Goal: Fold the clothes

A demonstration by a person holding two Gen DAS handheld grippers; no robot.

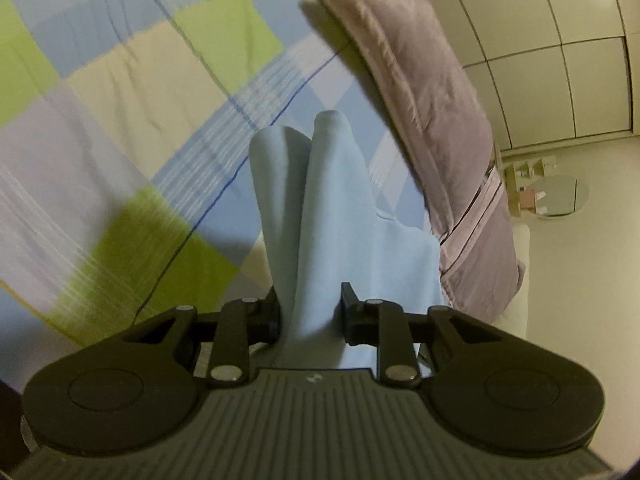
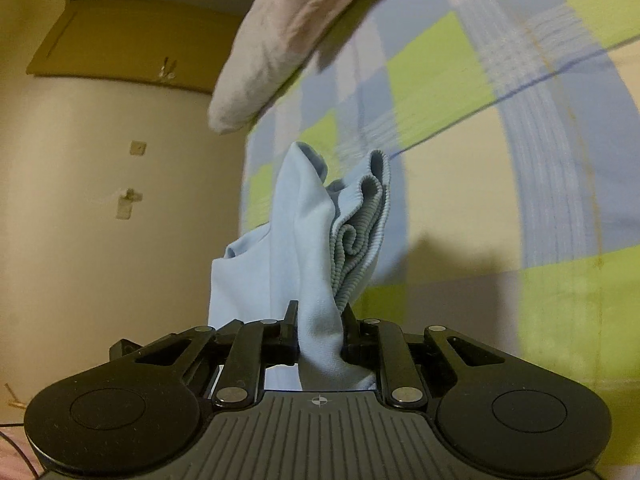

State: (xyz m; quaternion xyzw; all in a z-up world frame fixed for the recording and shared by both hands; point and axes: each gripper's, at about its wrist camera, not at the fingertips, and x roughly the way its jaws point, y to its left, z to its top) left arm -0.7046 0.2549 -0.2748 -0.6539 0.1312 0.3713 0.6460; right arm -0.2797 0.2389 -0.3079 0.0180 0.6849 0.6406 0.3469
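A light blue garment [image 1: 320,216] rises in soft folds from between the black fingers of my left gripper [image 1: 310,308], which is shut on it and holds it above the bed. In the right wrist view the same light blue garment [image 2: 308,240] bunches up with its ribbed hem [image 2: 360,224] curled on the right side. My right gripper [image 2: 320,320] is shut on that bunch. Below both grippers lies a checked bedsheet [image 1: 140,100] in blue, green and cream squares. How the rest of the garment hangs is hidden.
A mauve quilt [image 1: 440,128] lies along the far edge of the bed [image 2: 480,160], with its end [image 2: 280,40] hanging over. Beyond it are a pale tiled floor [image 1: 560,40], a cardboard box [image 2: 120,48] and a cream wall [image 2: 100,240].
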